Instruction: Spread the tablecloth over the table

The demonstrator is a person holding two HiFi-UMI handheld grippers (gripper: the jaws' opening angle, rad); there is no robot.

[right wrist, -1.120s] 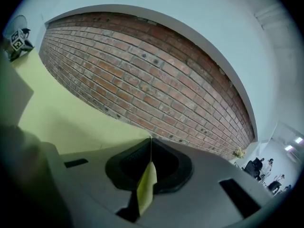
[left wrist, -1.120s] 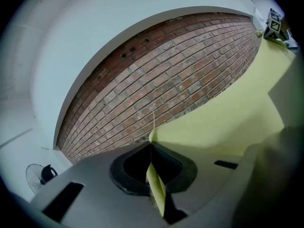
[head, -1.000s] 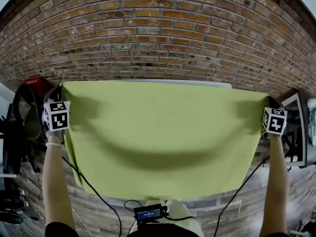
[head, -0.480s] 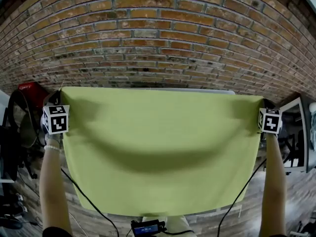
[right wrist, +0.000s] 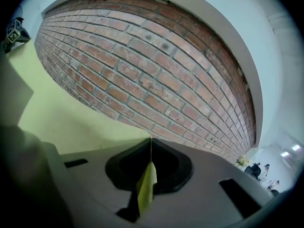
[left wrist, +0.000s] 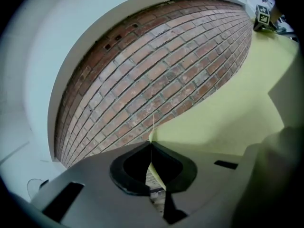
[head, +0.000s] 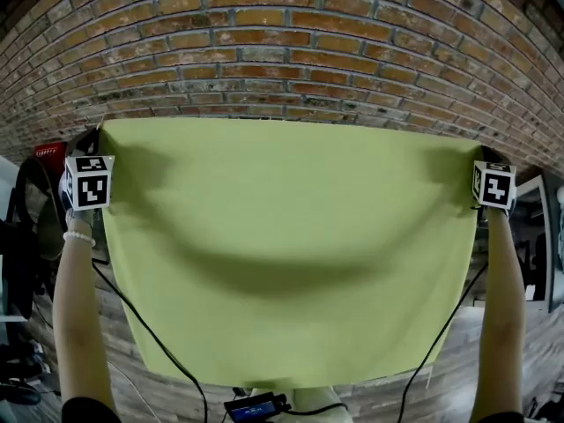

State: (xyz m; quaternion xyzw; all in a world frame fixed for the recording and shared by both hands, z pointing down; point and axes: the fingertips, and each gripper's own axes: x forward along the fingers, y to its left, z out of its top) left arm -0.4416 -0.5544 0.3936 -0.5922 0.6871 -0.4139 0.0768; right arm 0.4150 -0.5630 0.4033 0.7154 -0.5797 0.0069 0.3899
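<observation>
The left tool [left wrist: 151, 145] is pinching an upper corner of the tablecloth [head: 282, 236] at 9 o'clock in the head view, and the right tool [right wrist: 151, 152] is pinching the other upper corner at 3 o'clock. The green cloth is hanging stretched between them, falling toward 6 o'clock before the brick wall [head: 282, 51].

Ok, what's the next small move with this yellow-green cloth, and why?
Probably lower both corners together, keeping tension: the left hand-held gripper and right hand-held gripper each pinch a corner of the yellow-green fabric tablecloth, which hangs spread but sagging mid-air.
</observation>
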